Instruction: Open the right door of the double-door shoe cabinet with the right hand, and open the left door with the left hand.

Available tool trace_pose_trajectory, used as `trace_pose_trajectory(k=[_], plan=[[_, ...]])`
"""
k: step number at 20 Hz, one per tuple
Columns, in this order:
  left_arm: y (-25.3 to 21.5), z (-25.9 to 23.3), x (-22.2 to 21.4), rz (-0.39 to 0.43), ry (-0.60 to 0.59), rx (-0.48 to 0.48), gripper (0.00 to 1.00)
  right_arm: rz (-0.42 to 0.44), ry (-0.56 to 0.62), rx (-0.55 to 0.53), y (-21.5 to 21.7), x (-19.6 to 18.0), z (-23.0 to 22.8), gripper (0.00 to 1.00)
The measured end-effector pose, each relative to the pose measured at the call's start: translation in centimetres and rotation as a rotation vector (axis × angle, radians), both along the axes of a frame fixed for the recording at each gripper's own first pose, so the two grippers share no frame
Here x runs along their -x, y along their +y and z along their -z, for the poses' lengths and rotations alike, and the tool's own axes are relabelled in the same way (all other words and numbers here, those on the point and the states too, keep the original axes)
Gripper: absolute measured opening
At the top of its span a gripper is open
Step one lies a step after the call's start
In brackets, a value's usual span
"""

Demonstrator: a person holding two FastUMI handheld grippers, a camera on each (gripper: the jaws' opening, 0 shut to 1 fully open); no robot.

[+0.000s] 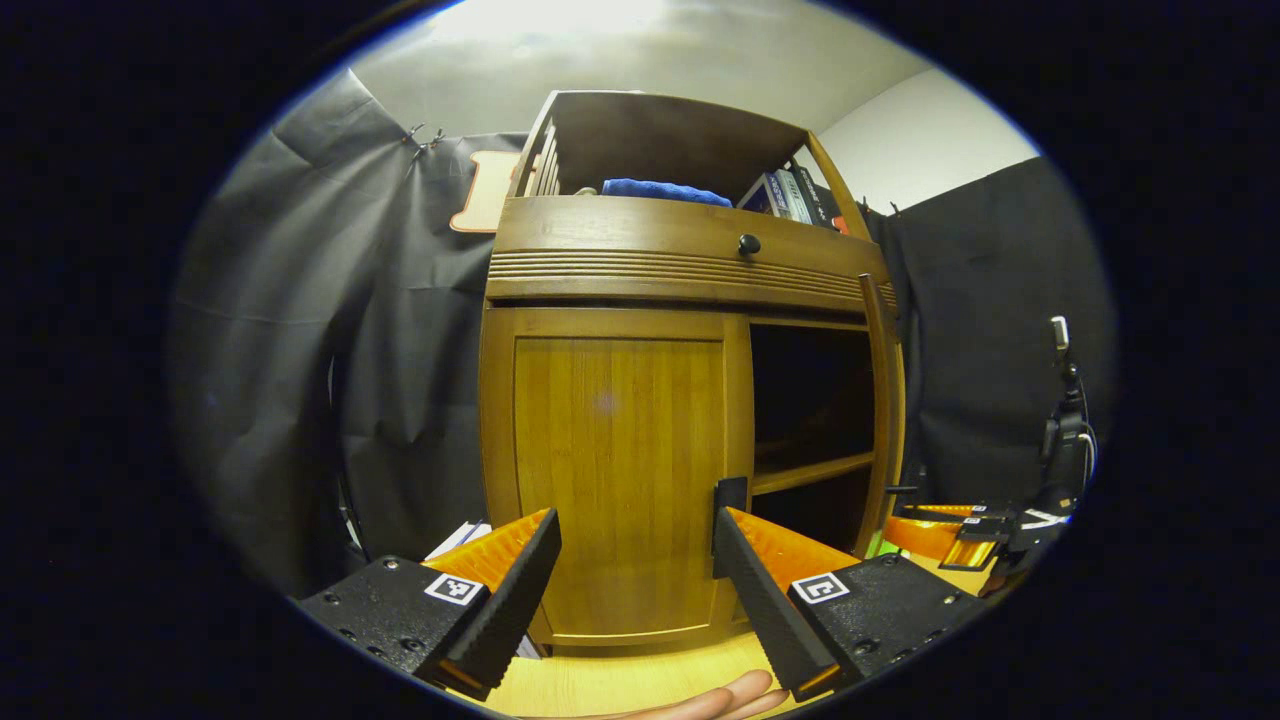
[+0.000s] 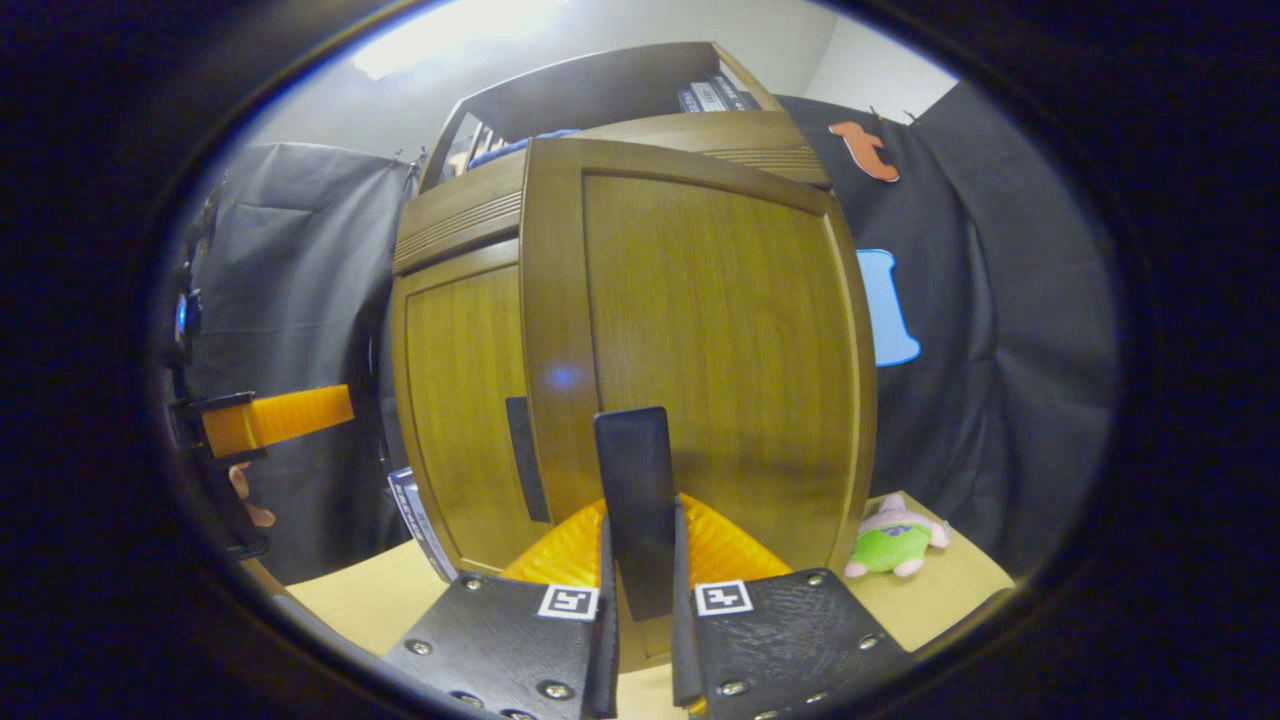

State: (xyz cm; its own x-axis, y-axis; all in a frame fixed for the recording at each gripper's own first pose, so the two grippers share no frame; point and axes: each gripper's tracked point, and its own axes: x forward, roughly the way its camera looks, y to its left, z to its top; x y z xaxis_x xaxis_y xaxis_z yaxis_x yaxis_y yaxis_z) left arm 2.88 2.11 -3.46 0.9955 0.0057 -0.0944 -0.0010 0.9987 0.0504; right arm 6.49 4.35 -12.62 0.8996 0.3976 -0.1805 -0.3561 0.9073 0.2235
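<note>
The wooden shoe cabinet stands on a table. Its left door (image 1: 620, 450) is closed, and its dark vertical handle (image 1: 730, 495) lies just beside the inner fingertip of my left gripper (image 1: 636, 520), which is open and not touching it. The right door (image 2: 720, 340) is swung out toward the right gripper view; in the left gripper view it appears edge-on (image 1: 885, 400) beside the dark open shelves. My right gripper (image 2: 640, 520) is shut on that door's black handle (image 2: 633, 470). The left door (image 2: 460, 400) and its handle (image 2: 527, 460) sit behind it, with the left gripper (image 2: 270, 418) at the far left.
A drawer with a black knob (image 1: 749, 243) runs above the doors. A blue cloth (image 1: 665, 190) and books (image 1: 790, 195) lie on the top shelf. A plush toy (image 2: 895, 550) sits on the table (image 2: 940, 600) to the right; a flat box (image 2: 415, 520) leans at the cabinet's left.
</note>
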Motion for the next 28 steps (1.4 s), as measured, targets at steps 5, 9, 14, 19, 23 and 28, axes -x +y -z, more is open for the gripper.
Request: trace_pose_trajectory(k=[5,9,14,19,23,28], plan=[[0.0,-0.4,0.3,-0.002,-0.016,0.001,0.94,0.022,0.006,0.037,-2.2,1.3,-0.2,0.21],[-0.2,-0.5,0.4,0.000,-0.014,0.008,0.94,0.030,-0.006,0.089,-3.5,1.9,-0.5,0.21],[-0.2,-0.6,0.8,0.005,-0.015,0.001,0.94,0.057,0.004,0.098,-5.3,2.8,-0.7,0.21],[-0.1,-1.2,1.2,0.009,-0.033,0.005,0.94,0.114,0.004,0.120,-7.6,3.5,-1.0,0.20],[-0.3,-1.2,1.3,0.019,-0.033,0.005,0.94,0.184,-0.013,0.185,-9.8,4.1,-1.2,0.19],[-0.4,-0.8,1.0,0.015,-0.020,-0.001,0.94,0.347,-0.070,0.269,-15.1,4.1,-2.7,0.19]])
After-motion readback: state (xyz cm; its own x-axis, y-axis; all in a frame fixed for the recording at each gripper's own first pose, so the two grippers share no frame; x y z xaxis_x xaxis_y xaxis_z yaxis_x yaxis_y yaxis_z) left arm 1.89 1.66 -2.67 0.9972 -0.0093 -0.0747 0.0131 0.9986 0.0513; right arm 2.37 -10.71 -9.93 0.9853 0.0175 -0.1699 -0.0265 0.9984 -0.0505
